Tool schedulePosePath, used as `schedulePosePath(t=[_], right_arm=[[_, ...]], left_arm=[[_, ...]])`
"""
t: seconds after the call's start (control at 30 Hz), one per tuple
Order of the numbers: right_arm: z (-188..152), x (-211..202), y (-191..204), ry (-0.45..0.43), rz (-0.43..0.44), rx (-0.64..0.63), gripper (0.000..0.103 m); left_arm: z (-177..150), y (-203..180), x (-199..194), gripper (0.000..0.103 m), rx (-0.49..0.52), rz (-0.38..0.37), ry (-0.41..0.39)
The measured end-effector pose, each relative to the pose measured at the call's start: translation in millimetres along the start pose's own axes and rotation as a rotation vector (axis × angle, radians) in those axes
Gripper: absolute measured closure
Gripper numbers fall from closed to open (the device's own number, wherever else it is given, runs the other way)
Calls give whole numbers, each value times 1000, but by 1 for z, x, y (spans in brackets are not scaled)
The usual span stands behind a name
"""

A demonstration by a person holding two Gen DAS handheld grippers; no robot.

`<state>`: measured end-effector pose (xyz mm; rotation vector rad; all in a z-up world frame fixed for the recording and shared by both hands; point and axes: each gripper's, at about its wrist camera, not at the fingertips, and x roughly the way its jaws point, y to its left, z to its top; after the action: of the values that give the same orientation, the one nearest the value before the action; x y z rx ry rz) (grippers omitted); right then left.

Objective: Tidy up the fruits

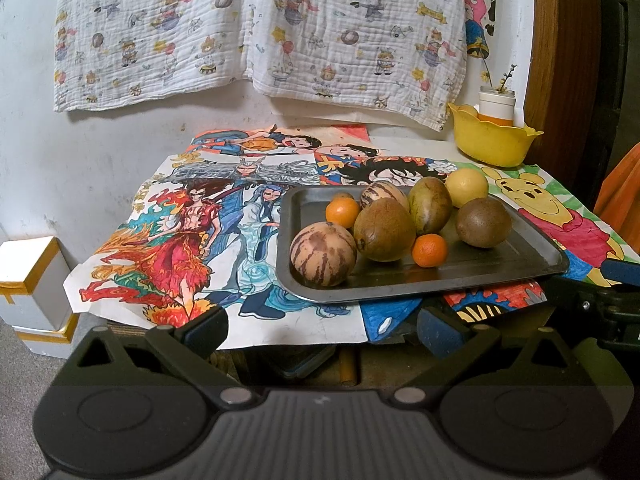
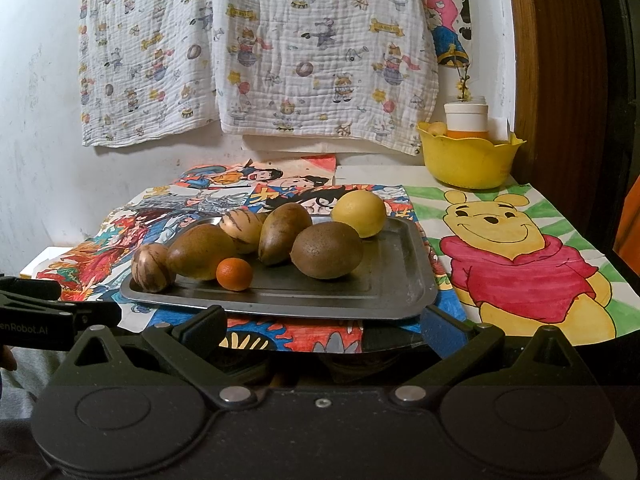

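A grey metal tray (image 1: 532, 258) (image 2: 404, 280) sits on a table covered with cartoon drawings. On it lie two striped pale melons (image 1: 322, 254) (image 2: 152, 267), two brown-green oval fruits (image 1: 384, 234) (image 2: 200, 251), a brown round fruit (image 1: 483, 222) (image 2: 327, 250), a yellow lemon (image 1: 466, 187) (image 2: 359, 213) and small oranges (image 1: 429, 250) (image 2: 234, 274). My left gripper (image 1: 324, 330) is open and empty, short of the table's front edge. My right gripper (image 2: 324, 326) is open and empty, just before the tray's near rim.
A yellow plastic bowl (image 1: 492, 140) (image 2: 468, 160) with a white jar stands at the back right corner. A printed cloth (image 1: 260, 28) hangs on the wall behind. White boxes (image 1: 32, 284) stand left of the table. A Winnie the Pooh drawing (image 2: 520, 264) covers the right side.
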<state>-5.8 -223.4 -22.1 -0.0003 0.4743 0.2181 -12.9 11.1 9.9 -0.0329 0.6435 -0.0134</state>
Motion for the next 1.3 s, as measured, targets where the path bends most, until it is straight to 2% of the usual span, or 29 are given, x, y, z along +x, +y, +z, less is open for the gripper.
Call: schedulePosePath(t=[0.97, 1.17, 1.3], right_arm=[[3, -2, -2, -10, -8, 3, 1], [3, -2, -3, -7, -7, 2, 1], [4, -2, -2, -5, -3, -1, 1]], left_arm=[[-2, 1, 0, 1, -12, 0, -6], [0, 0, -1, 0, -14, -6, -6], [0, -1, -1, 1, -13, -36, 1]])
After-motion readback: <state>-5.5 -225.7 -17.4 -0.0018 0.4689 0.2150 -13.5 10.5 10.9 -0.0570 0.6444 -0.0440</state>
